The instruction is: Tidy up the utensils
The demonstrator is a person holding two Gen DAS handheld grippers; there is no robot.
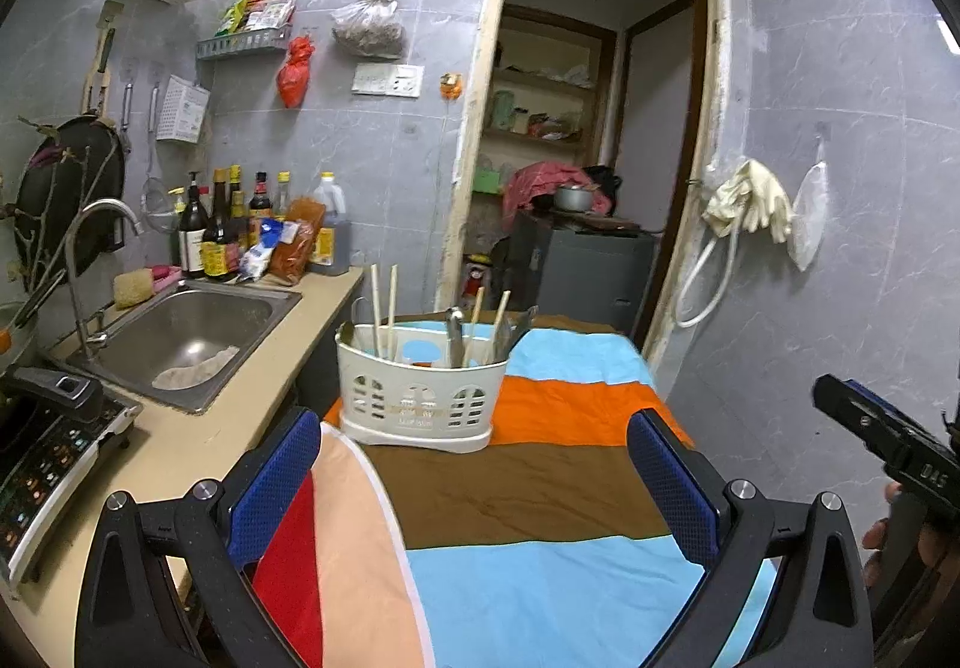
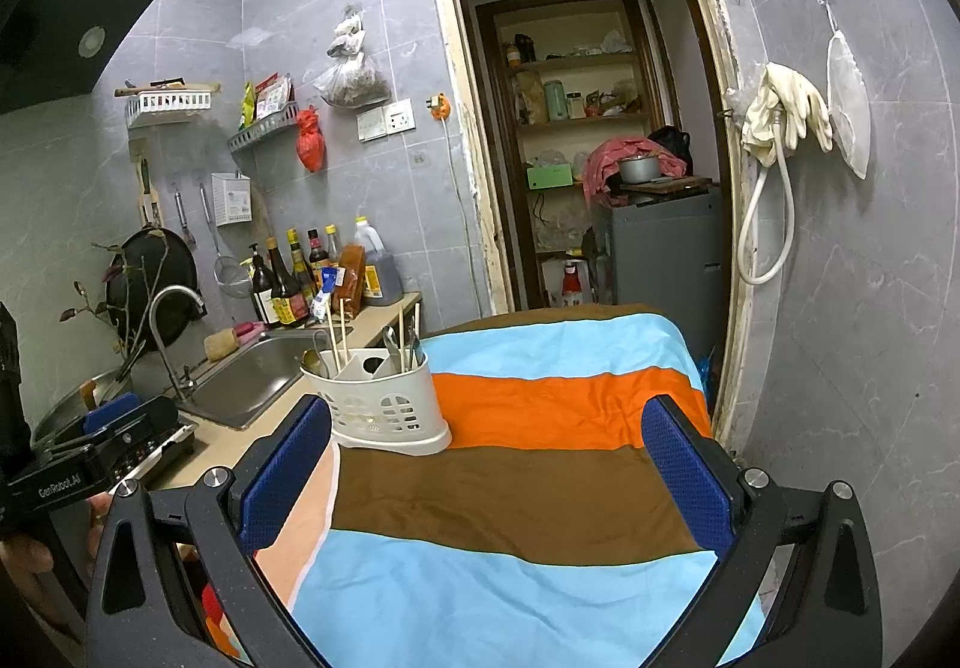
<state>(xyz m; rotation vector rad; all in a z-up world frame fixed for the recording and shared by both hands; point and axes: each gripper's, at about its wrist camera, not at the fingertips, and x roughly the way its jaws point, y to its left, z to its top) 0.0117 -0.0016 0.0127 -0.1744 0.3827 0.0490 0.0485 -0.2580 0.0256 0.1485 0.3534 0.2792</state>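
Utensils [image 1: 456,335] upright in caddy [image 1: 420,398]; left hand-held gripper [image 1: 474,482] and right hand-held gripper [image 2: 489,476] level, jaws apart, empty.

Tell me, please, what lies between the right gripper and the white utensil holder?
Only bare striped cloth: the right gripper hangs open before the utensil holder, nothing between, as the right wrist view shows.

cutlery holder [image 1: 420,398]: cream plastic, arched cut-outs, upright near the table's left edge on the orange stripe | chopsticks [image 1: 384,308]: two pairs, pale wood, standing tilted in separate compartments | metal utensils [image 1: 455,335]: handles up, right compartment, beside one chopstick pair
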